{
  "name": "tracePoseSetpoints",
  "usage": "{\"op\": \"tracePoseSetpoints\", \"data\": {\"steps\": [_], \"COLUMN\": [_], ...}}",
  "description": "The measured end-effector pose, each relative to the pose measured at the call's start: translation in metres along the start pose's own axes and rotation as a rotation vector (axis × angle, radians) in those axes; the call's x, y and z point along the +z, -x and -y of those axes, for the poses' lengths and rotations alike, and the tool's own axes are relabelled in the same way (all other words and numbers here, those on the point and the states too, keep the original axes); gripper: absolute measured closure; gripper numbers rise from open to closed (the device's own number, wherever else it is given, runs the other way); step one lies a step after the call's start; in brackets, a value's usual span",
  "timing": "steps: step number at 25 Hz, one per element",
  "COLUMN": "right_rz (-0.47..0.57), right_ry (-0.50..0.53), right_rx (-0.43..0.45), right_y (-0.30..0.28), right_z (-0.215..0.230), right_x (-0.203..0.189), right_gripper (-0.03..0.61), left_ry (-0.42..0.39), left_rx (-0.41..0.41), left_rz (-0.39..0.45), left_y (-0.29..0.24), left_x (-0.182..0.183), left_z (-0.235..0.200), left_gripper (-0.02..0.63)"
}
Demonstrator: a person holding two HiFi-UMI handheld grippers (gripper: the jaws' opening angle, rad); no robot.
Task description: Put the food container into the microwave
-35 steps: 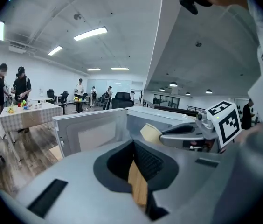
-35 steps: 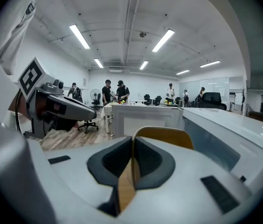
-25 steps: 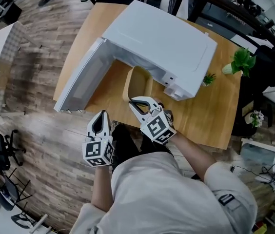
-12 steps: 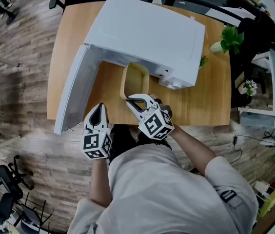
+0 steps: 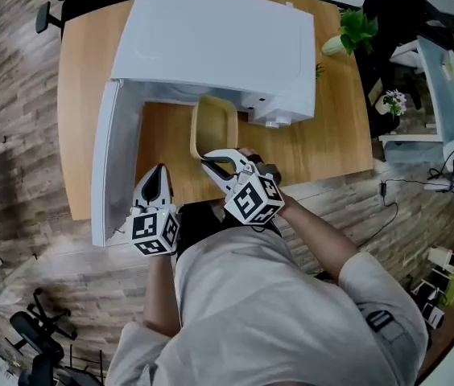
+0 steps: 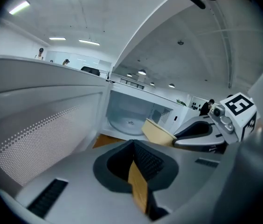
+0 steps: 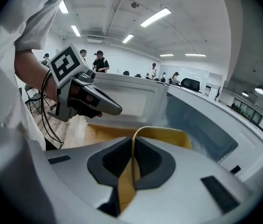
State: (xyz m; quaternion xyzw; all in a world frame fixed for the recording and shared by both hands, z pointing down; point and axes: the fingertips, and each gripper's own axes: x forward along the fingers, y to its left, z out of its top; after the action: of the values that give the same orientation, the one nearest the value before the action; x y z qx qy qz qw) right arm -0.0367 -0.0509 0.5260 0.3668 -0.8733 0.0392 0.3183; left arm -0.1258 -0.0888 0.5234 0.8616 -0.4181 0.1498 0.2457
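Head view: rounded yellow food container (image 5: 215, 127)

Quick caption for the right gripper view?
Right gripper pinches the wall of the yellow food container in front of the open microwave.

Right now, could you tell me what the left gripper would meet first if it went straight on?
Likely the microwave, its back wall: the left gripper points into the open cavity, between door and container.

Wooden table (image 5: 333, 147) on my feed — not much on it
White microwave (image 5: 211, 47) mid-table with its door open, yellow food container (image 5: 213, 123) at its mouth, potted plant (image 5: 354, 30) at the far-right corner.
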Motion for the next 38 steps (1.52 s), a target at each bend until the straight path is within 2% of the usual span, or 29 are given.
{"op": "tracePoseSetpoints", "data": {"steps": [9,17,27,38], "right_rz": [-0.055,-0.111,-0.113,-0.123], "right_ry": [0.031,0.067,0.084,0.123], "right_rx": [-0.035,-0.091,-0.139,-0.102], "right_y": [-0.010,-0.012,-0.019,-0.039], "right_z": [-0.002,0.001,0.016,0.027], "right_x": [-0.002,-0.001,0.001,0.003], "right_gripper": [0.549,0.548,0.548,0.548], "left_ry": [-0.070,-0.089,-0.111,-0.085], "left_rx": [-0.119,-0.198,-0.197,-0.156], "left_rz": [-0.029,-0.050,-0.050,-0.056], "left_y": [-0.024,-0.025,-0.029,-0.035], "left_x": [-0.005,-0.016,-0.017,-0.023], "left_z": [0.002,-0.003,-0.008,-0.010], "left_gripper": [0.601,0.601,0.601,0.601]}}
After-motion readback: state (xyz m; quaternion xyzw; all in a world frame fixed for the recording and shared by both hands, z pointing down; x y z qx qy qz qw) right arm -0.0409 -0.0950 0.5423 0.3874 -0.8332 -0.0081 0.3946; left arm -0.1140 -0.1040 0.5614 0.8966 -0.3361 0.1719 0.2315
